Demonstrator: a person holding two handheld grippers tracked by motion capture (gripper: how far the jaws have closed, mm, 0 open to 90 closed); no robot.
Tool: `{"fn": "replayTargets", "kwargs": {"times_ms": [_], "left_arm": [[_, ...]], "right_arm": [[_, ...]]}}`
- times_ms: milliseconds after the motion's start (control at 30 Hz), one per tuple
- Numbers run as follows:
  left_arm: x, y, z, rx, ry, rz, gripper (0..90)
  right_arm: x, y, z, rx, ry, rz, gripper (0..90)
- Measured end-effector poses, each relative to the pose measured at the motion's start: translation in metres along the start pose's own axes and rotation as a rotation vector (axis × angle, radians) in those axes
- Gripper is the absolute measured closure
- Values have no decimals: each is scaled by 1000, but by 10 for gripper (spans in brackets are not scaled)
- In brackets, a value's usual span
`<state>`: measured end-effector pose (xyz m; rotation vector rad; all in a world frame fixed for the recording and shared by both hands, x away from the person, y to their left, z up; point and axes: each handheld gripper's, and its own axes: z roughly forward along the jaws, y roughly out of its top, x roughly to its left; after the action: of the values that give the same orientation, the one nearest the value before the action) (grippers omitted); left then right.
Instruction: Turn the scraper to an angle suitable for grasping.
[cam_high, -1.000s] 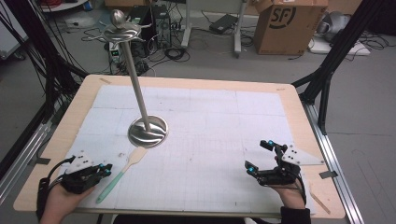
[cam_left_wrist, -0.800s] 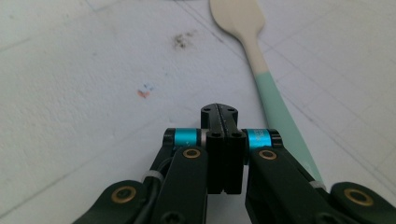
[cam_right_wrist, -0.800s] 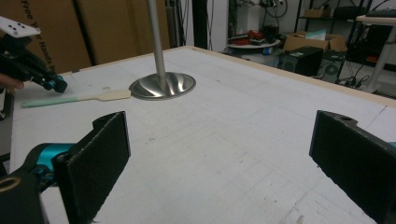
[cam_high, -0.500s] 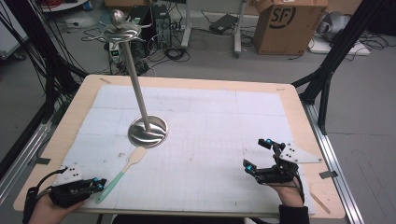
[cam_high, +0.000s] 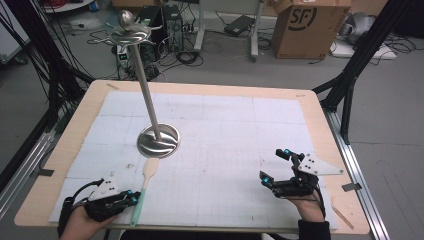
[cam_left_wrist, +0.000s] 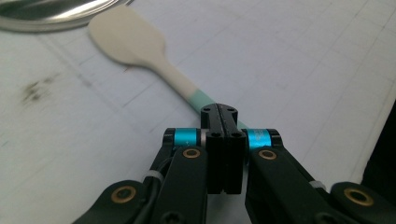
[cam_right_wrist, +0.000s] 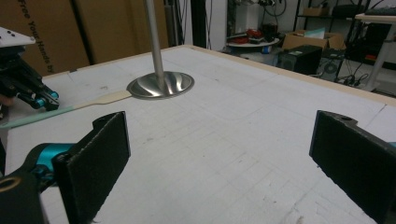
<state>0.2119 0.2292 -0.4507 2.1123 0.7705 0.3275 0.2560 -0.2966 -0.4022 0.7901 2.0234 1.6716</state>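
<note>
In the high view, the left gripper (cam_high: 131, 199) lies at the table's near left edge, its tips at the mint-green handle of a flat cream wooden spatula (cam_high: 145, 182), whose blade lies just beside the round steel base of a tall metal stand (cam_high: 158, 140). The right gripper (cam_high: 276, 169) rests at the near right, jaws spread wide.

In the left gripper view, the jaws are pressed together above the spatula's (cam_left_wrist: 140, 53) green handle; whether they pinch it I cannot tell.

In the right gripper view, the black pads (cam_right_wrist: 100, 154) stand far apart over the white gridded mat (cam_right_wrist: 243, 140).

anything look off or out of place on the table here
Nothing stands out. The spatula lies flat on the mat, its blade tip at the base of the upright metal stand. The left gripper is shut at its green handle; the right gripper is open, apart.
</note>
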Motion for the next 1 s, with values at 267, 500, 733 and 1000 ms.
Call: {"fn": "replayTargets", "kwargs": {"times_ms": [267,500,733,1000], "left_arm": [[-17,14,25,-29,4,-2,899],[-26,32,44,-11,12,14,899],[-28,43,55,2,1,32,899],[-11,53,44,-38,44,4,899]], "right_arm": [[1,0,0,6,1,1,39],[1,-1,2,12,3,1,39],[1,-2,3,12,7,-1,39],[-3,-2,-2,-11,-4,22,39]]}}
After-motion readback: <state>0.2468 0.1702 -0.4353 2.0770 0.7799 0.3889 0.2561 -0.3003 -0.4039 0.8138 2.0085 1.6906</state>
